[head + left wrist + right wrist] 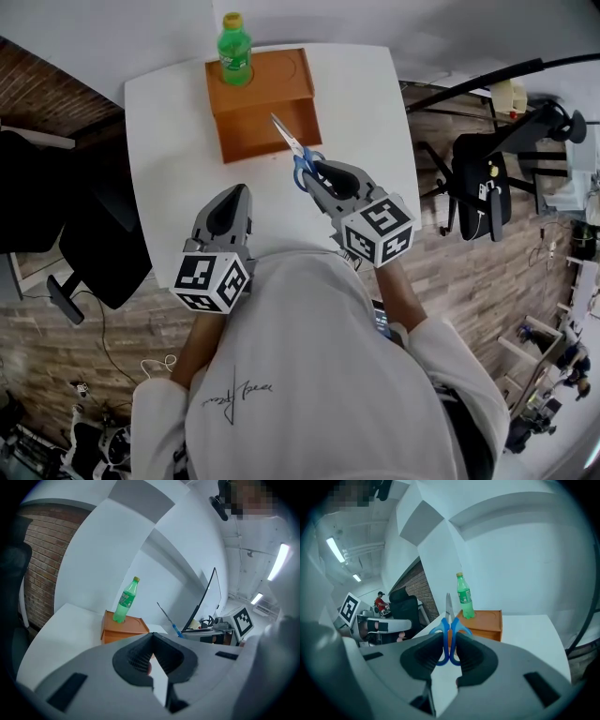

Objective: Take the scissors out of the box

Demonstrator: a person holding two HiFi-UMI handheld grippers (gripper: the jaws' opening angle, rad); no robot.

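Note:
Blue-handled scissors hang in the air over the white table, blades pointing toward the orange box. My right gripper is shut on their blue handles, and the steel blades stick up past the jaws. The scissors are outside the box, just off its near right corner. The box carries a green bottle on its far left corner. My left gripper hovers over the table's near edge, left of the scissors, jaws closed together with nothing between them.
The white table has bare surface to the left and right of the box. A black office chair stands at the left, a black stand and chair at the right. The person's white-shirted torso fills the near foreground.

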